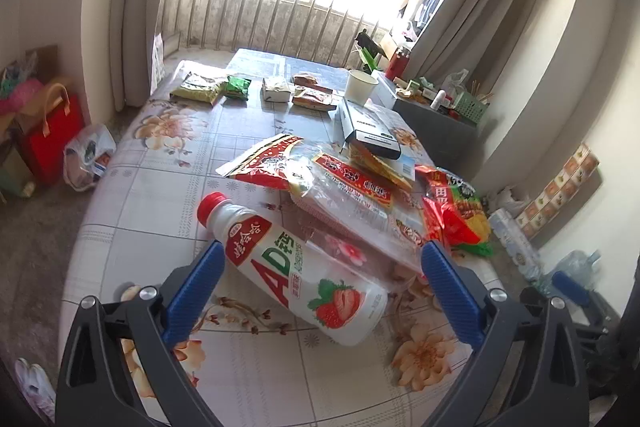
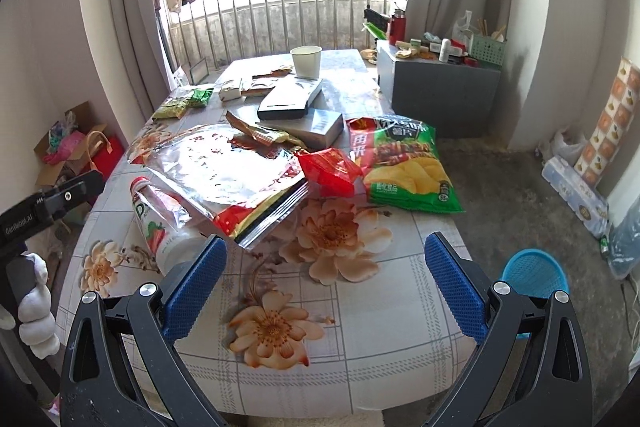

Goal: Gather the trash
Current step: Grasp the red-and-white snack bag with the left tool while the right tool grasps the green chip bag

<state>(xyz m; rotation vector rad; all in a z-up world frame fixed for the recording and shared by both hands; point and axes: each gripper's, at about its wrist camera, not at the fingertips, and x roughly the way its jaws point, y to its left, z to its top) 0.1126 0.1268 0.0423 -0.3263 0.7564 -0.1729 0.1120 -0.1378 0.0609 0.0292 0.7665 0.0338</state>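
Currently, left wrist view: left tongs (image 1: 320, 267) spread wide, straddling the drink bottle (image 1: 296, 267), which lies on its side on the table (image 1: 132, 195), red cap pointing away-left. Pads (image 1: 196, 291) not touching it yet. Judgement: step is grabbing the bottle. Best to close across the labelled mid-body, not the neck; round, smooth plastic will prob roll or squirt out if pinched off-centre. A clear plastic bag (image 1: 348, 203) lies over the bottle's far side, so keep the right pad clear of the film or it'll drag along. Chip bag (image 1: 456, 215) sits just beyond the right pad.

Right wrist view: right tongs (image 2: 326, 269) also wide, holding nothing, over bare floral cloth near the table edge. Blue basket (image 2: 536, 275) on the floor to the right, likely the bin, can't confirm. Bottle mostly buried under the clear bag here, only base and part of the label visible. Basket's lower part is cut off by the right finger; contents unreadable. Far-end wrappers too small to ID.
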